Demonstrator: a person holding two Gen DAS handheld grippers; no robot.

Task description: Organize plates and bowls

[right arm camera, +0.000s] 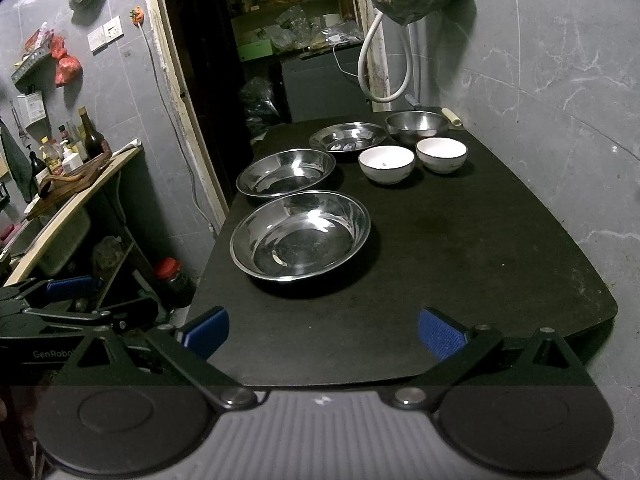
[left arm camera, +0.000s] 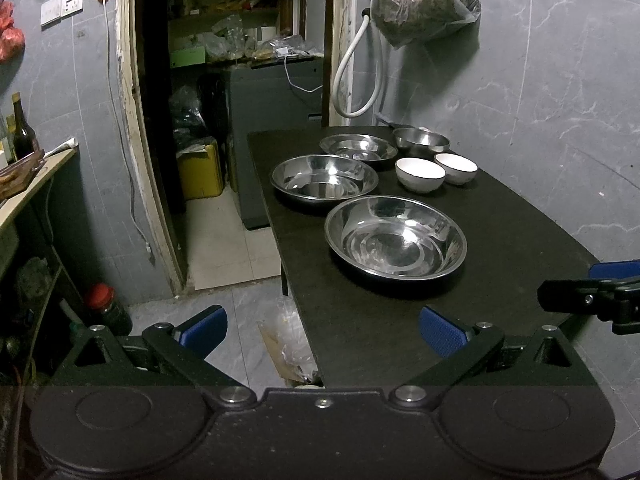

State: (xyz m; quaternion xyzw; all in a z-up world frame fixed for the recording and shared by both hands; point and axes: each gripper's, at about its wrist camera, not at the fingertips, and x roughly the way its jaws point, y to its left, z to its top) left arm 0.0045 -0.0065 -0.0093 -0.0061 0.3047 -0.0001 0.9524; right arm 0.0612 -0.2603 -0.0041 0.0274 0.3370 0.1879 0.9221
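On the black table stand three steel plates in a row: a near one, a middle one and a far one. A steel bowl sits at the far end. Two white bowls stand side by side in front of it. My left gripper is open and empty at the table's near left corner. My right gripper is open and empty over the near edge.
The right gripper shows at the right edge of the left wrist view; the left gripper shows at the left of the right wrist view. A counter with bottles stands left. A doorway lies behind. A hose and a bag hang on the wall.
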